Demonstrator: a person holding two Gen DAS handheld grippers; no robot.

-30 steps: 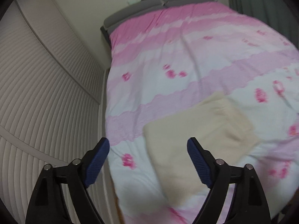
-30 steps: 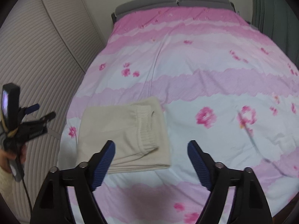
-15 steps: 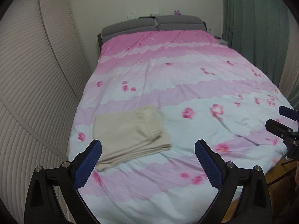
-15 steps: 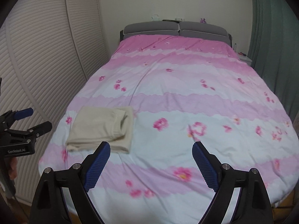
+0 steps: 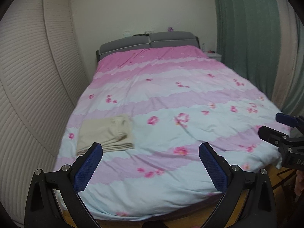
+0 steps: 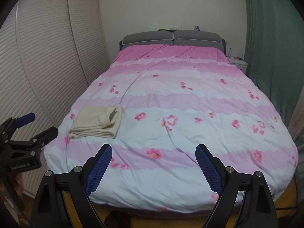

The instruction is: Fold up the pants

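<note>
On bed [image 6: 190, 190], near its foot-left corner: cream pants [image 6: 96, 122] lie folded in compact stack. Folding looks done; nothing obvious left. Left gripper [image 5: 151, 168] spread wide, empty. Right gripper [image 6: 153, 166] likewise released, well apart from bed's pants.

The bed [image 6: 171, 180] is filling the middle of the room, with its headboard [image 6: 172, 38] standing against the far wall. The folded pants [image 6: 96, 122] are lying on the bed, near its left edge and closer to the foot than to the headboard. The closet doors [image 6: 47, 57] are standing along the left side of the bed. The curtain [image 6: 273, 47] is hanging on the right side. A small nightstand [image 6: 238, 62] is sitting in the far right corner, between the bed and the curtain. Both grippers are hanging in front of the foot of the bed, well apart from the pants: the left gripper [image 5: 151, 166] on the left, the right gripper [image 6: 153, 168] beside it on the right.
</note>
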